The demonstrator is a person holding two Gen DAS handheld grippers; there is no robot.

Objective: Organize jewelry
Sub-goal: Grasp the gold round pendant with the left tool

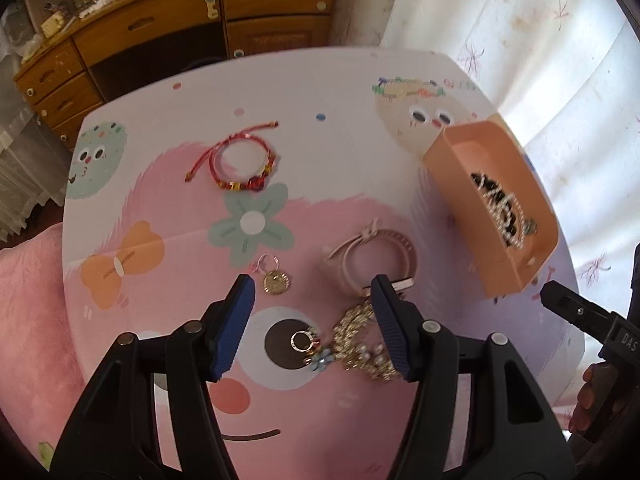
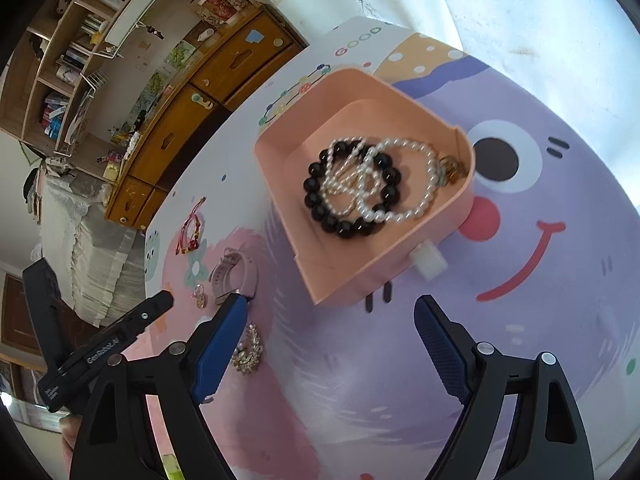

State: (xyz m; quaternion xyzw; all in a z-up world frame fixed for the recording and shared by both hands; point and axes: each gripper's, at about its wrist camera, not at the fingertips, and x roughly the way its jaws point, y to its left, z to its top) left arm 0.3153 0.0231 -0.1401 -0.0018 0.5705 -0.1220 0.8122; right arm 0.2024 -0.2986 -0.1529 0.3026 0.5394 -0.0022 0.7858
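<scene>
My left gripper [image 1: 313,290] hovers open over the jewelry on the table, its blue pads touching nothing. Below it lie a gold pendant [image 1: 275,282], a small ring [image 1: 302,340], a blue flower piece [image 1: 320,360] and a gold rhinestone ornament [image 1: 360,340]. A pink watch band [image 1: 372,258] lies just beyond the right pad, and a red string bracelet [image 1: 240,160] farther back. My right gripper [image 2: 332,304] stands open and empty before the peach box [image 2: 352,280]. The box holds a black bead bracelet [image 2: 320,208] and pearl strands [image 2: 404,148].
The round table [image 1: 320,88] has a cartoon-printed top. A wooden dresser [image 1: 180,20] stands behind it, a white curtain [image 1: 520,40] at the right and a pink bedspread [image 1: 28,300] at the left. The box's white knob [image 2: 428,264] faces my right gripper.
</scene>
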